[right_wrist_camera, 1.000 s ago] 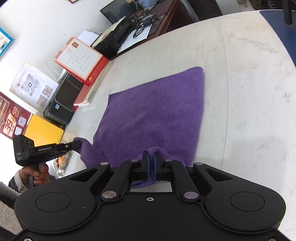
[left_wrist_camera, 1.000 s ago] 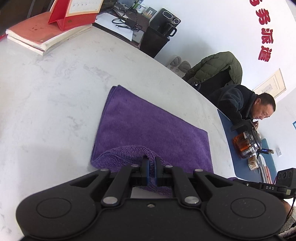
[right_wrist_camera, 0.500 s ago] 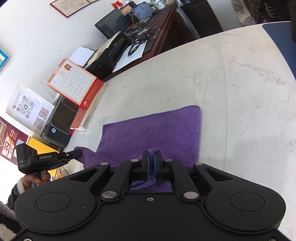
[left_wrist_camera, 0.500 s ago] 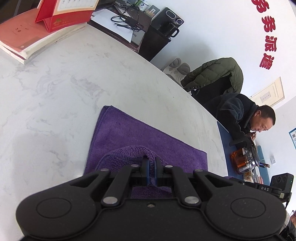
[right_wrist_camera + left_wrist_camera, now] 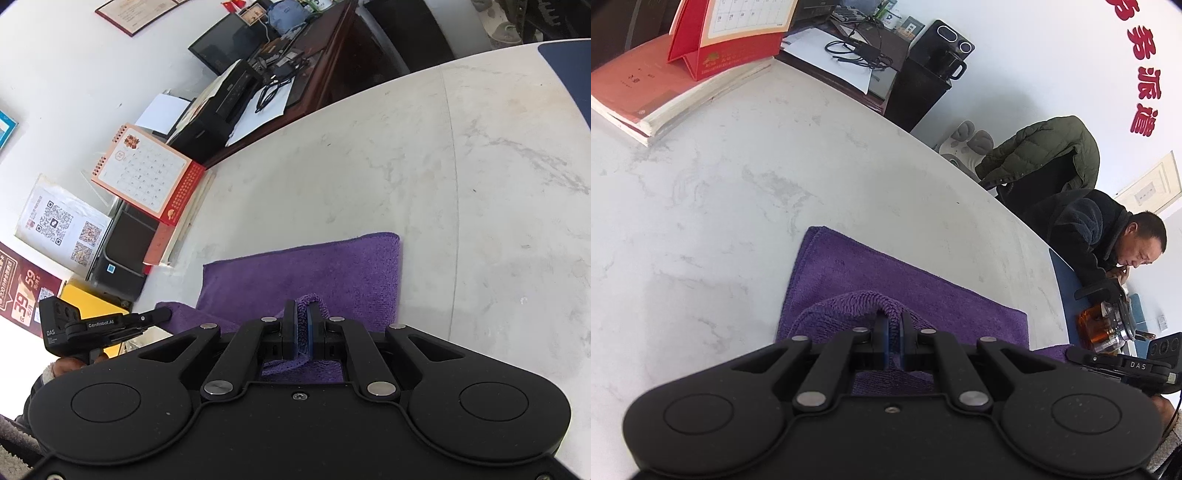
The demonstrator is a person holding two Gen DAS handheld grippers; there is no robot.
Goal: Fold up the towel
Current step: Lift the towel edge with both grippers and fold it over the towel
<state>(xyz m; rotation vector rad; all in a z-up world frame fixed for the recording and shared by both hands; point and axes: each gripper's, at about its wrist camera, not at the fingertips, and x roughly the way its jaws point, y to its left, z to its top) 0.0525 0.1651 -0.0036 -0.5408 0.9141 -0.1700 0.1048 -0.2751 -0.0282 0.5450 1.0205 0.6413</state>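
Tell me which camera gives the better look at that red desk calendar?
The right wrist view: the desk calendar shows its whole date grid and spiral binding at the table's far edge. The left wrist view catches only the calendar's lower part, cut off by the picture's top, standing on books.

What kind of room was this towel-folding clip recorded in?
Most likely a small office. A desk calendar stands on books at the table's edge, a monitor and cables sit on a wooden desk behind, and QR-code notices hang on the wall.

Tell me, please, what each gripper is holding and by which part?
Both hold the purple towel: left gripper and right gripper each pinch a near corner, raised off the table.
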